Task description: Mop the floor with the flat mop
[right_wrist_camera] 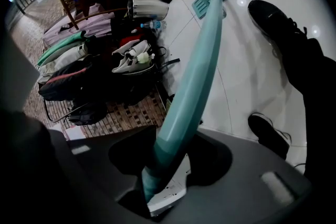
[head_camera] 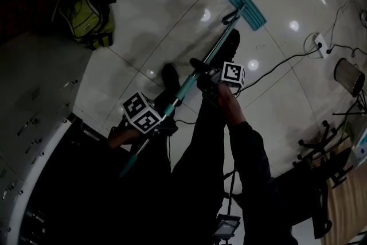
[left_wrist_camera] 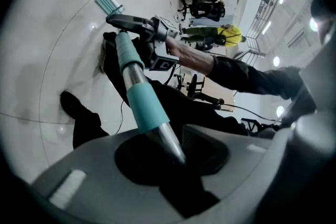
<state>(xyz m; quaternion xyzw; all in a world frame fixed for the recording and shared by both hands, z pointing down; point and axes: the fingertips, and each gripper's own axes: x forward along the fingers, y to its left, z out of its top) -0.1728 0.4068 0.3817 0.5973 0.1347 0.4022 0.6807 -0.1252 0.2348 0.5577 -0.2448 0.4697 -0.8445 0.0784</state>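
The person holds the mop's pole (head_camera: pixel 198 74) with both tools. The left gripper (head_camera: pixel 163 121) is clamped on the shiny metal part near the top end of the pole. The right gripper (head_camera: pixel 207 80) is clamped on the blue-green part a bit further down, between the left gripper and the flat pad (head_camera: pixel 242 4). The pad lies flat on the shiny floor (head_camera: pixel 172 20), far out in front of both grippers, just past the person's shoe (head_camera: pixel 231 43).

What could go wrong? The metal under the left gripper looks smooth, so the pole may slide or turn in the jaws if the person pushes hard. Then the pad could tip up on one edge and miss part of the floor. A black cord (head_camera: pixel 281 61) lies on the floor off to the right gripper's side (it runs to a white plug box (head_camera: pixel 320 43)). A wide swing that way could catch the cord and drag it. The shoe is close beside the pole, so a pull back could bump the pad into it.
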